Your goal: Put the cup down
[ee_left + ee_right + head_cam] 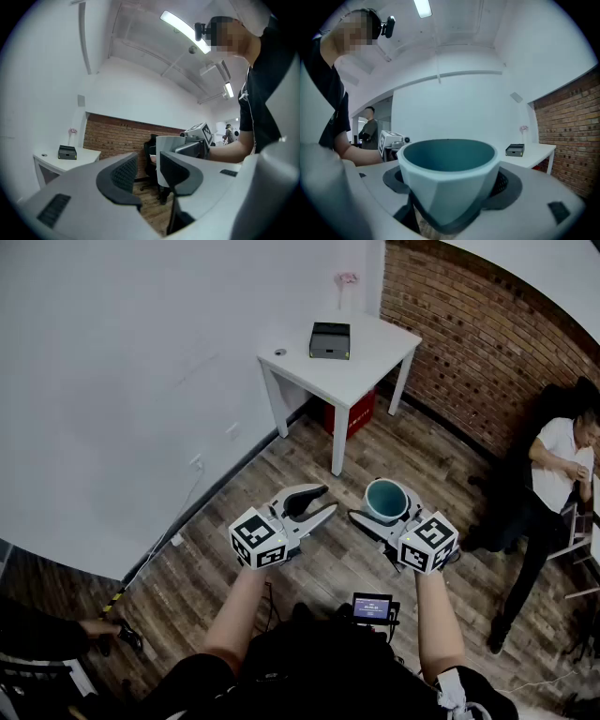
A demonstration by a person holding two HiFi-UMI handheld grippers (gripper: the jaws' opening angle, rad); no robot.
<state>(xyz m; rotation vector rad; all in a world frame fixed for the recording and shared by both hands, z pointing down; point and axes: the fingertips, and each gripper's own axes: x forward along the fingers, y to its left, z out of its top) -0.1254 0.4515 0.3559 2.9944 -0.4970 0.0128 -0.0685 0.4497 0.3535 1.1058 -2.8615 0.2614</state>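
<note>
A pale cup [385, 493] with a teal inside is held upright in the air above the wood floor, with my right gripper [386, 512] shut on it. In the right gripper view the cup [449, 180] fills the middle, and the dark pads [506, 183] press on both of its sides. My left gripper [325, 501] hangs just left of the cup, apart from it, open and with nothing between its jaws. From the left gripper view [147, 176] the cup [168, 143] shows beyond the open jaws.
A white table [366, 371] stands ahead against the wall with a black box [330, 340] on it and a red box [353, 414] beneath. A brick wall [487, 352] runs along the right, where a person [558, 465] sits. Another person's hand [94, 626] shows at the lower left.
</note>
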